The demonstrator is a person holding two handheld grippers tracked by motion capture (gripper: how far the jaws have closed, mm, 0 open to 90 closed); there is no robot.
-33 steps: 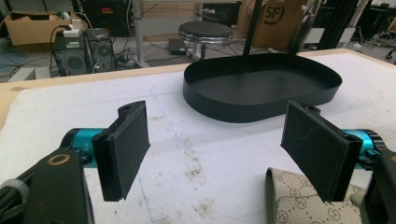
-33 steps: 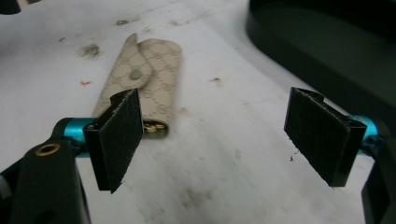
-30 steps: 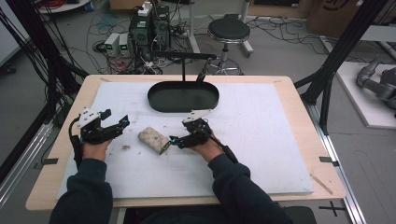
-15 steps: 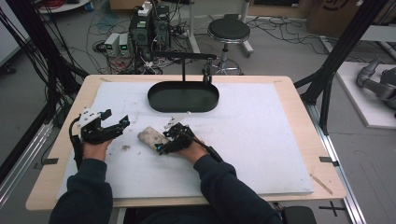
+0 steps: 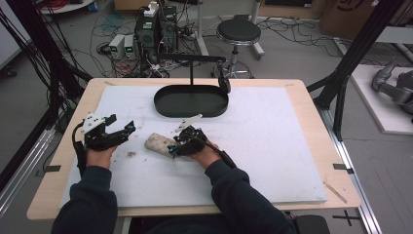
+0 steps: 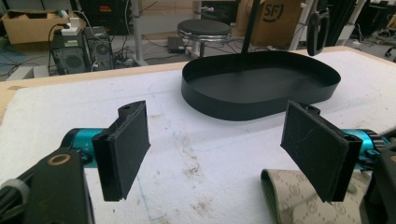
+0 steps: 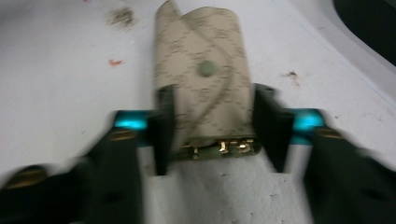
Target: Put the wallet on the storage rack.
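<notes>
A beige patterned pouch with a snap flap lies on the white mat, left of centre. My right gripper reaches it from the right. In the right gripper view the jaws have just been closing and now press both sides of the pouch at its end with the gold hardware; the gripper is shut on it. My left gripper rests on the mat to the pouch's left. Its pads stand wide apart with nothing between them, and the pouch's corner lies under the right pad.
A black oval tray sits at the back of the mat; a black post with a cross arm rises from it, with a dark loop hanging at the right end. Dirt specks mark the mat. A stool stands behind the table.
My right gripper has moved left onto the pouch's near end, and its jaws have closed on it. The left gripper and the pouch have kept their places.
</notes>
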